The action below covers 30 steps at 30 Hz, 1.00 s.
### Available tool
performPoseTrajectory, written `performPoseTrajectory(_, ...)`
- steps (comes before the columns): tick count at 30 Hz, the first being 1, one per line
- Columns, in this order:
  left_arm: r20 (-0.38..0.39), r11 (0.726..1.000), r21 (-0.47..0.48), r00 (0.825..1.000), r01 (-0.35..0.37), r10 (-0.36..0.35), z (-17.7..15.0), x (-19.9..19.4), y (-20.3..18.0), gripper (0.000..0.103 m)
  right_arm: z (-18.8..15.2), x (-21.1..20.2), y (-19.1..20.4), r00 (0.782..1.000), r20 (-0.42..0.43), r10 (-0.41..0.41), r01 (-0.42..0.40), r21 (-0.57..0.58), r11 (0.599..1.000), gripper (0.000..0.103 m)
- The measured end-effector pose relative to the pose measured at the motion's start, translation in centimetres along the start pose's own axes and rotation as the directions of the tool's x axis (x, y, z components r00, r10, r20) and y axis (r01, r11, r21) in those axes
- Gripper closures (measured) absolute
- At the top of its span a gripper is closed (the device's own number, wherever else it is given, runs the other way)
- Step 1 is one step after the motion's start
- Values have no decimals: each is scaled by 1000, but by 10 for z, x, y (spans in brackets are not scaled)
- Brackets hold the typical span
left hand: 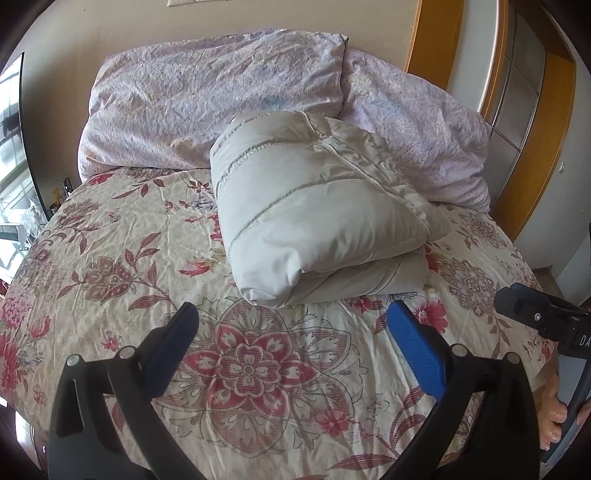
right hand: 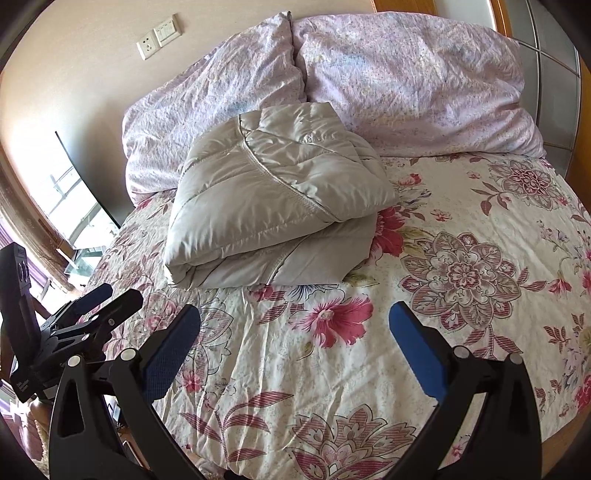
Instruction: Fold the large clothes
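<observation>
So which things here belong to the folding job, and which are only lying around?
Job:
- folded grey padded jacket
- left claw, open
- right claw, open

Lying about:
- floral bedsheet
- two lilac pillows
- wall sockets

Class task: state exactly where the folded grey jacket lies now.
In both wrist views the folded grey jacket lies mid-bed on the floral sheet, just before the lilac pillows.

Pale grey quilted jacket (left hand: 317,206) (right hand: 273,199), puffy and slightly shiny, folded into a thick squarish bundle. Lying flat on the flowered bedsheet (left hand: 110,258) (right hand: 461,229), far edge touching the lilac pillows (left hand: 207,103) (right hand: 406,81) there.
</observation>
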<state>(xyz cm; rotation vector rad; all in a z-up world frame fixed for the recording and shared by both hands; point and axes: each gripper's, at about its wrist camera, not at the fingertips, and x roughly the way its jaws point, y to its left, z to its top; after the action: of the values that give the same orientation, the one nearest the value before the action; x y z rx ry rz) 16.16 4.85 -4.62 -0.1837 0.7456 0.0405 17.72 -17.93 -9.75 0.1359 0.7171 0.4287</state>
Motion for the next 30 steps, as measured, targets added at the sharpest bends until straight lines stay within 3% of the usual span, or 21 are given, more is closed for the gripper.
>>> performPoseTrajectory(30, -2, 1000, 14, 1000, 25, -25, -1, -7, -8, 2, 1, -7, 6, 1000, 0, 6, -6, 2, 1000, 1)
